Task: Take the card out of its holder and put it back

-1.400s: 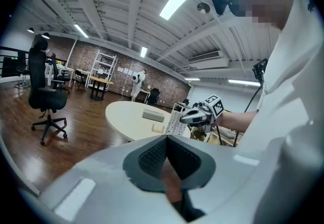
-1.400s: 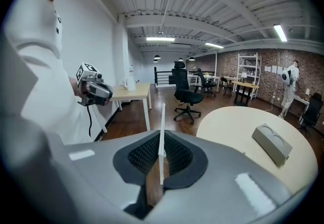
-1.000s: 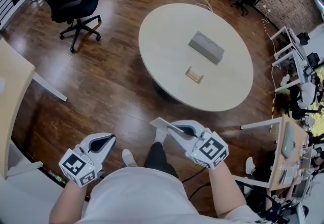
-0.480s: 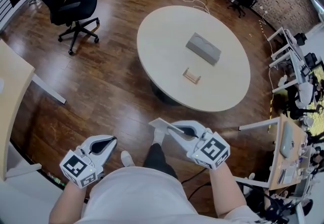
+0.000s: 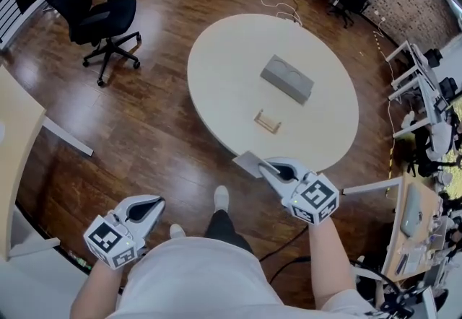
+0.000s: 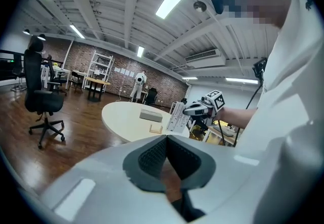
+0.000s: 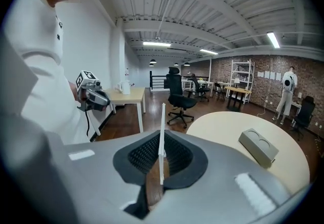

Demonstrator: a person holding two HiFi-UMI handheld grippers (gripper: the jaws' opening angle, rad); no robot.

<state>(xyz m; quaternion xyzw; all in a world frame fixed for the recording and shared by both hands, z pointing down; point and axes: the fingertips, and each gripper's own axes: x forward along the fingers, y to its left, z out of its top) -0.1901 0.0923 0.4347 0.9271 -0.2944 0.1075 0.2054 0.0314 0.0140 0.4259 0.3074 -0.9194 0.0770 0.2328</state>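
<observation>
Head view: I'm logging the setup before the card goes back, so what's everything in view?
Table: one, cream, round, centre.
Card holder: one, light wood, near side of the table, no card in it.
Box: one, grey, on the table beyond the holder.
Card: one, white, held just off the table's near edge.
Office chair: one close by, black, upper left.
Side desk: one, pale wood, left edge.
Cluttered desks: several, mostly white, right edge.
Left tongs: one, white, shut on nothing, lower left.
Right tongs: one, white, shut on the card.
</observation>
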